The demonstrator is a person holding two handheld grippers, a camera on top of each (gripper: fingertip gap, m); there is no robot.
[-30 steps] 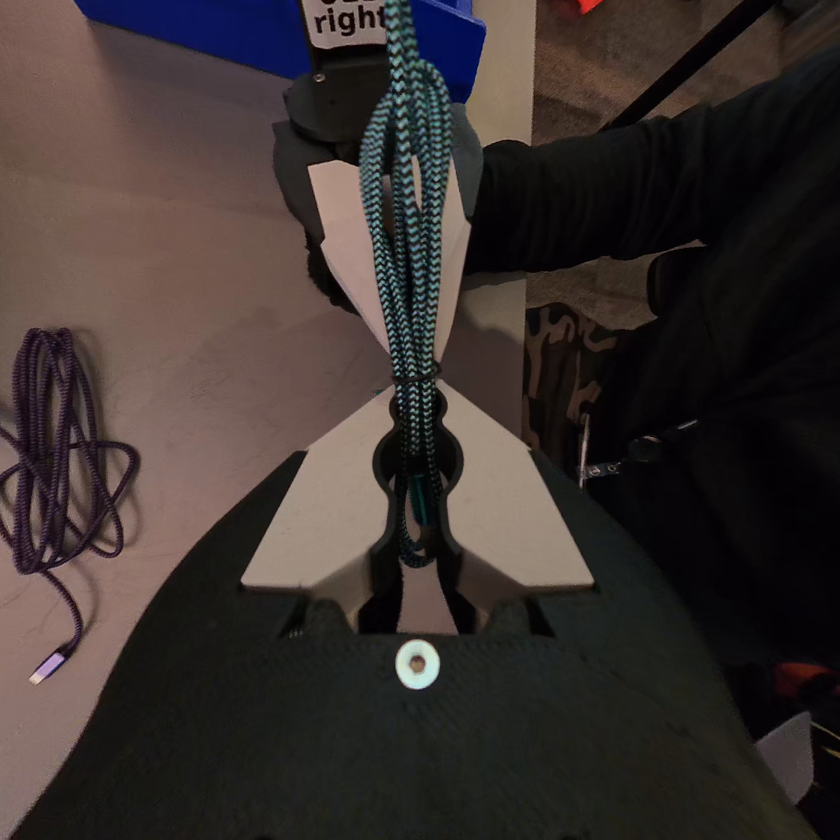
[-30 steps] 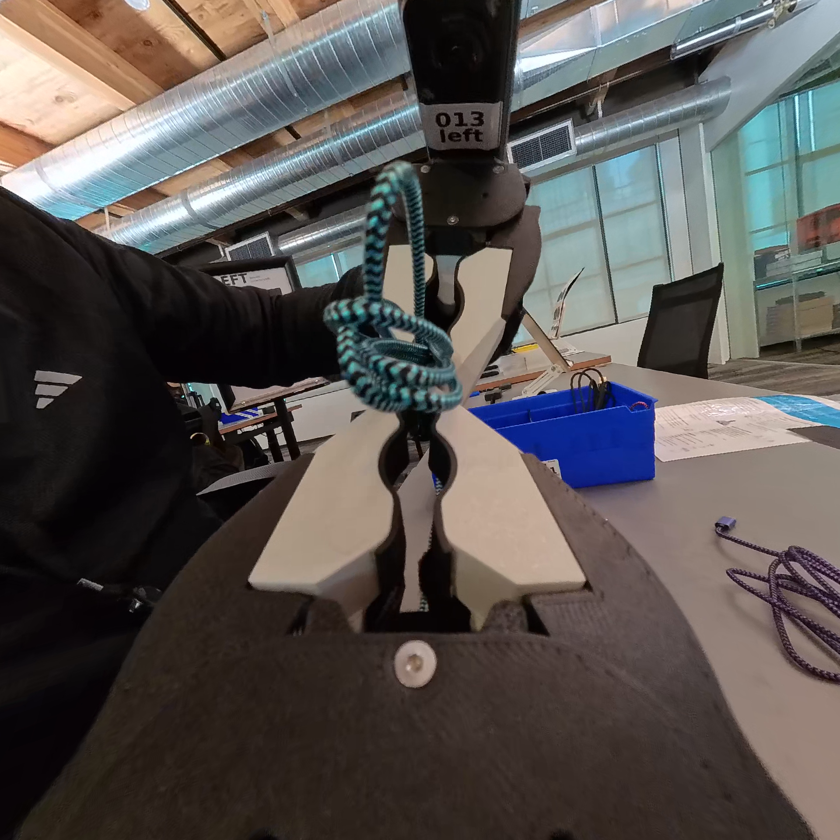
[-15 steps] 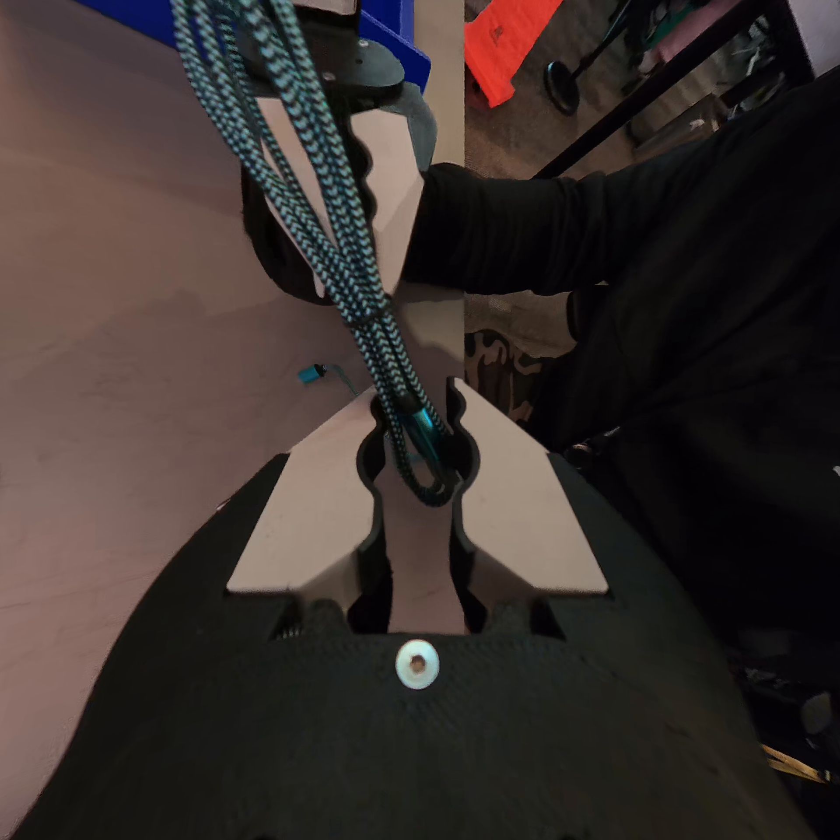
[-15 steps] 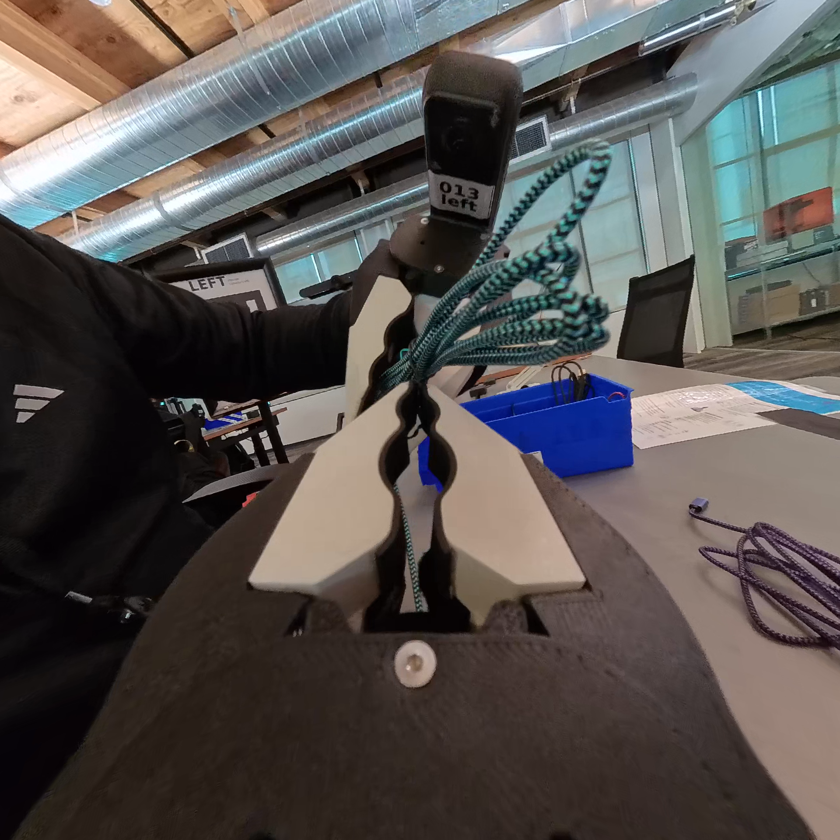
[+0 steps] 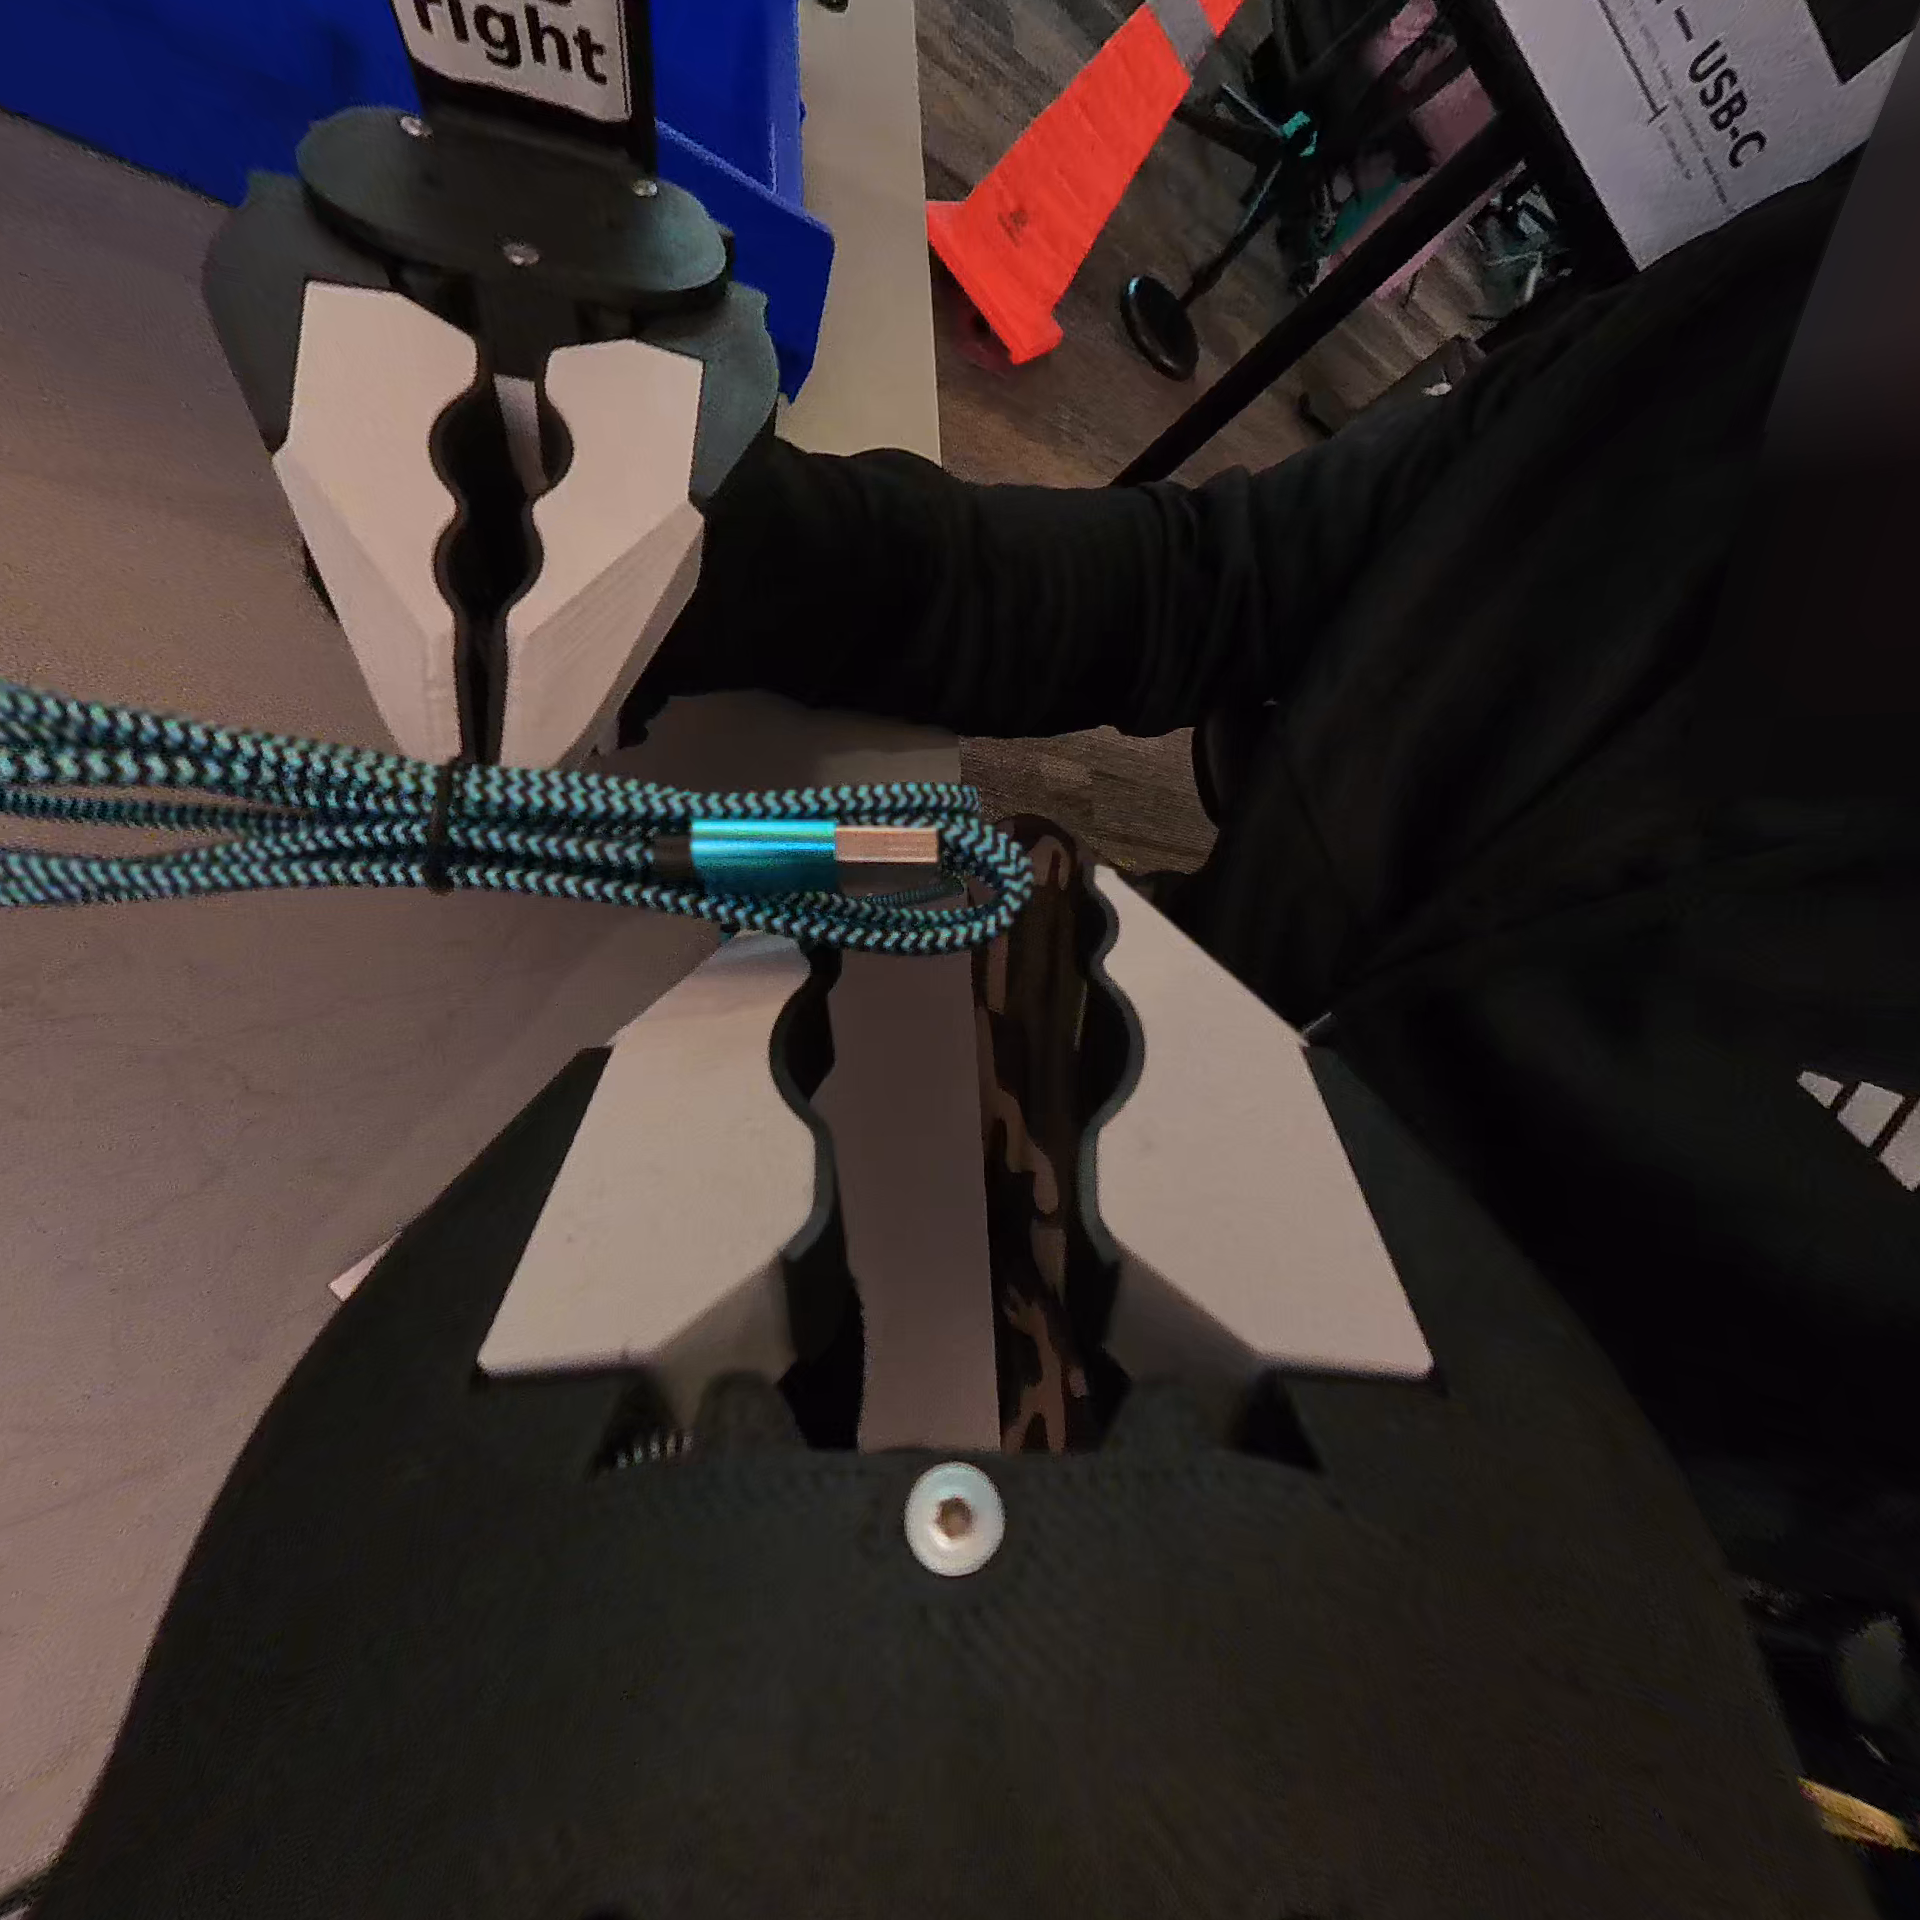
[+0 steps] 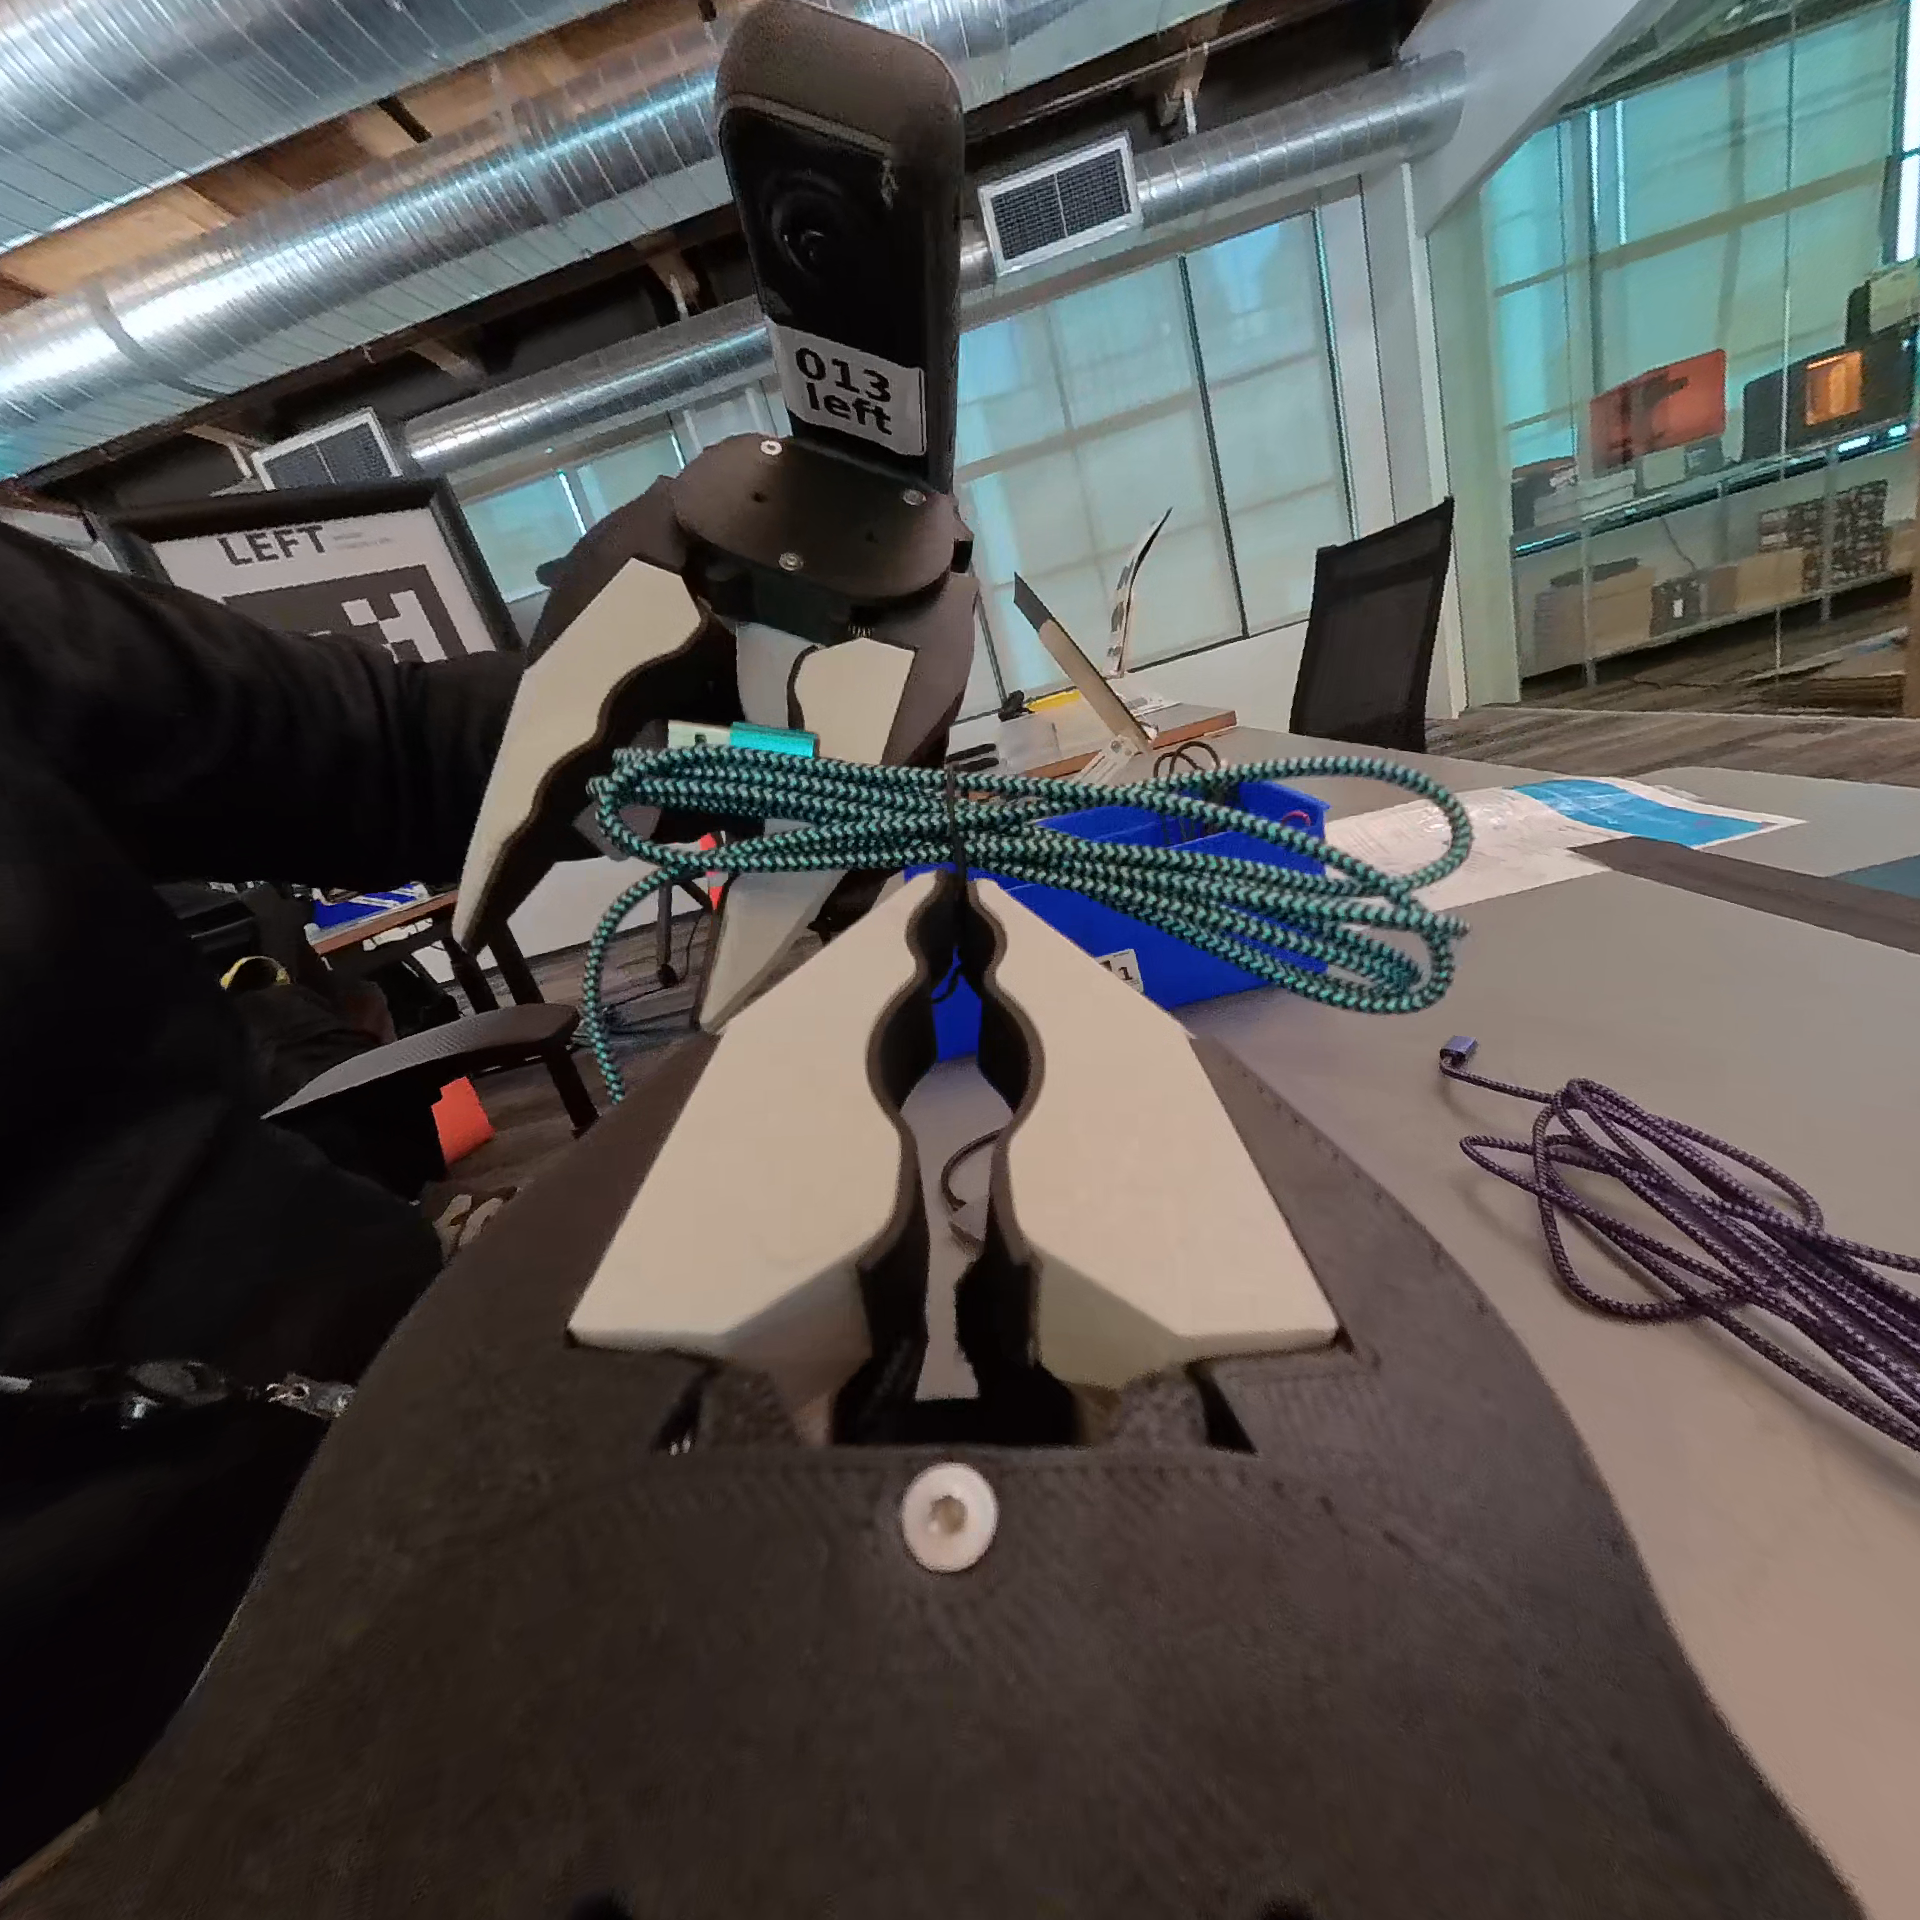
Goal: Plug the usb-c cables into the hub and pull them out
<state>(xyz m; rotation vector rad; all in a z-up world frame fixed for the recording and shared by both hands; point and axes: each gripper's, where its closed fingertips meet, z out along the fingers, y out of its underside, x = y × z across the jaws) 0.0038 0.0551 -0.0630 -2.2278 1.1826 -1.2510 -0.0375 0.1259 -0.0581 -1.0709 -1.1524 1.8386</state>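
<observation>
While the right claw [image 6: 951,899] pinches the teal cable bundle [image 6: 1143,862], the left claw [image 5: 951,935] gapes beneath it.

1. An open-plan industrial office or lab: bare silver ventilation ducts [image 6: 436,223] run under exposed wooden ceiling beams [image 6: 260,182].
2. Tall glass partition walls [image 6: 1195,436] divide the room.
3. Grey work tables [image 6: 1714,997] carry a blue plastic parts bin [image 6: 1132,925] and printed paper sheets [image 6: 1538,831].
4. A black office chair [image 6: 1371,634] stands behind.
</observation>
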